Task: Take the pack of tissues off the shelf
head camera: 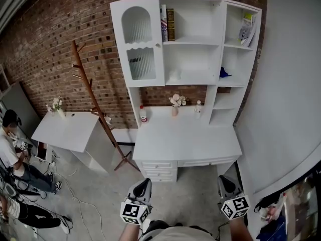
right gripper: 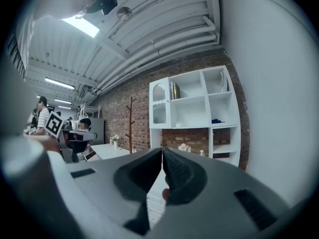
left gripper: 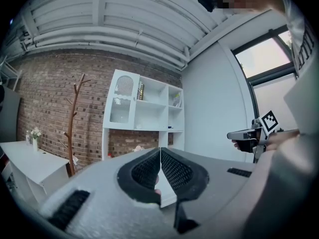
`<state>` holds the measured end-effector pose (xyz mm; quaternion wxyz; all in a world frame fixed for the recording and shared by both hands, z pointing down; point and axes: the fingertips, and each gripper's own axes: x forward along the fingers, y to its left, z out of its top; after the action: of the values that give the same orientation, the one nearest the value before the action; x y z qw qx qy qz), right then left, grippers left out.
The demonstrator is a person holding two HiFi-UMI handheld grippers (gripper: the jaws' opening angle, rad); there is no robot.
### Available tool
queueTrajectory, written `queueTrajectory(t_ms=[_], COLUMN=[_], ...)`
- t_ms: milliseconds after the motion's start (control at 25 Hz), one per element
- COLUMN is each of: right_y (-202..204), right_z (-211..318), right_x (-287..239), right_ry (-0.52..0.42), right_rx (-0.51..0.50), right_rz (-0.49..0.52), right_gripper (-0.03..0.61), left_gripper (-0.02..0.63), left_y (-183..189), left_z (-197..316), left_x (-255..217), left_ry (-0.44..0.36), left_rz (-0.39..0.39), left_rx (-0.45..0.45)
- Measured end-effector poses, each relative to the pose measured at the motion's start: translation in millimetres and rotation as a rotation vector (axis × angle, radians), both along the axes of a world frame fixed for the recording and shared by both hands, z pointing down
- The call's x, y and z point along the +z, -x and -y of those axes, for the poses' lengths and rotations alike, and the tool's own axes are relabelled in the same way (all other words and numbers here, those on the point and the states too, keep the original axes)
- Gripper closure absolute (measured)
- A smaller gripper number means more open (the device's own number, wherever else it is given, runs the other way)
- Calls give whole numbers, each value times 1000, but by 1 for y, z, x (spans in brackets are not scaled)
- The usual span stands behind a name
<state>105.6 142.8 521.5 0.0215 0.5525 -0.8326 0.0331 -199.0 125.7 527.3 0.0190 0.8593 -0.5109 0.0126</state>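
Observation:
The white shelf unit (head camera: pixel 215 41) stands on a white desk (head camera: pixel 185 142) against the brick wall. A small pale pack (head camera: pixel 174 76), which looks like the tissues, lies on the middle shelf; it shows faintly in the right gripper view (right gripper: pixel 180 125). My left gripper (head camera: pixel 143 186) and right gripper (head camera: pixel 224 184) hover low in front of the desk, well short of the shelves. Both point level at the unit. The left gripper's (left gripper: pixel 160 151) jaws meet with nothing between them. So do those of the right gripper (right gripper: pixel 162 151).
A blue object (head camera: pixel 224 73) sits in the right shelf bay and books (head camera: pixel 167 24) stand on the top shelf. A flower vase (head camera: pixel 175 102) and two bottles (head camera: pixel 143 115) are on the desk. Left of it are a wooden coat stand (head camera: pixel 93 99), a white side table (head camera: pixel 67 129) and seated people (head camera: pixel 10 149).

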Motion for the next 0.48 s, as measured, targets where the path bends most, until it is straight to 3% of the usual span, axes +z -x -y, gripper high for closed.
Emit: queueTrajectory(t_ms=[480], right_y=[-18], right_z=[22], right_x=[7], right_ry=[24], right_rx=[1], right_rz=[-21], right_gripper=[549], left_gripper=[589], left_y=[-19], left_z=[25], left_x=[5], left_ry=[10], left_rz=[-5], left_rx=[-9])
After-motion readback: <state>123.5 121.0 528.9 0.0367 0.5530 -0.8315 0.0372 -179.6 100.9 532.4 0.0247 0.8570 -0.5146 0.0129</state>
